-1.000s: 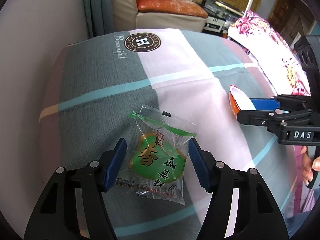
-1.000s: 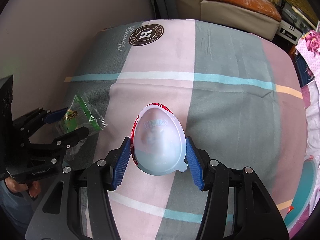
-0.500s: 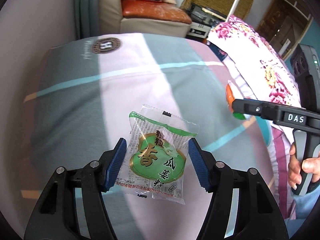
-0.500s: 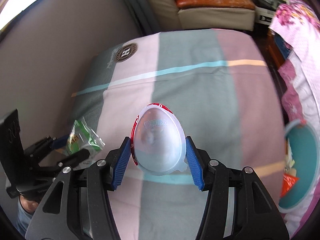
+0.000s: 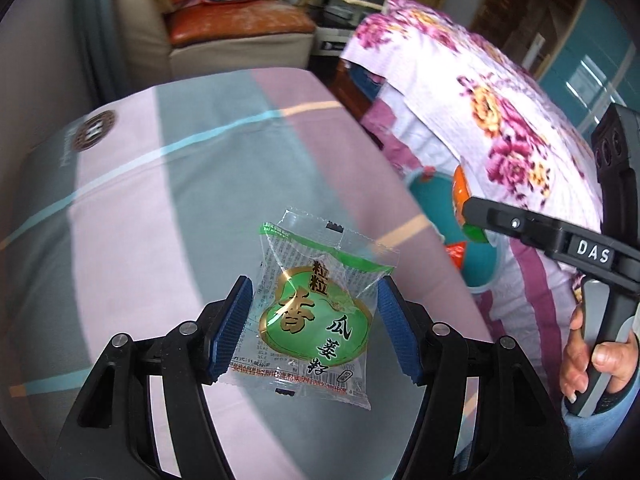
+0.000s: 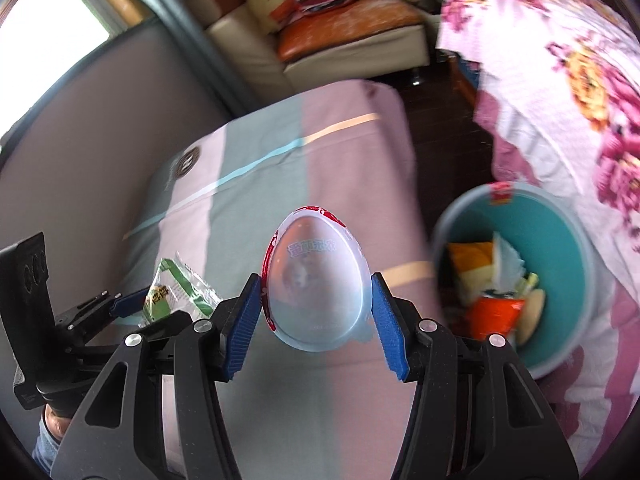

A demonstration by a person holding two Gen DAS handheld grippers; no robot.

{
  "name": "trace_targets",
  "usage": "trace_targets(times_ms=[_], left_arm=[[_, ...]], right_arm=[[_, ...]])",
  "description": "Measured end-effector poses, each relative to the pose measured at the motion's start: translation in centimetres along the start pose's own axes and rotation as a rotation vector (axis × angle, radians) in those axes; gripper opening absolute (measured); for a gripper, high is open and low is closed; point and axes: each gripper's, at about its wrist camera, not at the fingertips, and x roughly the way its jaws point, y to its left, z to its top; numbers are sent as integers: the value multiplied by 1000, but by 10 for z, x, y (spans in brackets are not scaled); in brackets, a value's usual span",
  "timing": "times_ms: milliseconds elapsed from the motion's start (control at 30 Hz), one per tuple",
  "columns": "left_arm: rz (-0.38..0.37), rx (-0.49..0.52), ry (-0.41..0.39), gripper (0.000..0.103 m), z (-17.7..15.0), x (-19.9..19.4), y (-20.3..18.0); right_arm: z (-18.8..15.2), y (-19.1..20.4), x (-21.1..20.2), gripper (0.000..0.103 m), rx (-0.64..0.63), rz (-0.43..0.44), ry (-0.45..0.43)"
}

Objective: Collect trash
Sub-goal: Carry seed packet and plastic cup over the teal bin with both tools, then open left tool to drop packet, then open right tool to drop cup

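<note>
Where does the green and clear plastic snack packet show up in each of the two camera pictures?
Left wrist view: the green and clear plastic snack packet sits low in the centre, between the left gripper's blue pads.
Right wrist view: the same packet shows at lower left, seen edge-on.
Shared landmark: the teal round bin, at right in both views.

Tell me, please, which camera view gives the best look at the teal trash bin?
The right wrist view shows the teal trash bin best: its whole round rim and the wrappers inside are visible, though blurred. In the left wrist view the teal trash bin is only a partial glimpse, largely hidden behind the right gripper.
</note>
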Motion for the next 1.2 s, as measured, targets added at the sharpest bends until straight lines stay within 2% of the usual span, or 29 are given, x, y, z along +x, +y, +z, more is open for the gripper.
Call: trace_targets(times_ms=[333,567,700,867,1200], left_arm=[[-21,85,57,66,17,40,-77],[-44,123,83,66,30,61,-118],[-58,141,93,66,36,75,-139],[-80,147,117,66,39,95,-155],[-97,141,130,67,50,119,-163]], right_arm=[[-4,-87,-35,52,106,-32,-58],[-5,-140,-58,52,200,-62,-118],[-3,-164,-64,52,233,-76,-119],[0,-180,-62,52,244,-84,-102],[9,-189,-50,52,253,-100,-84]])
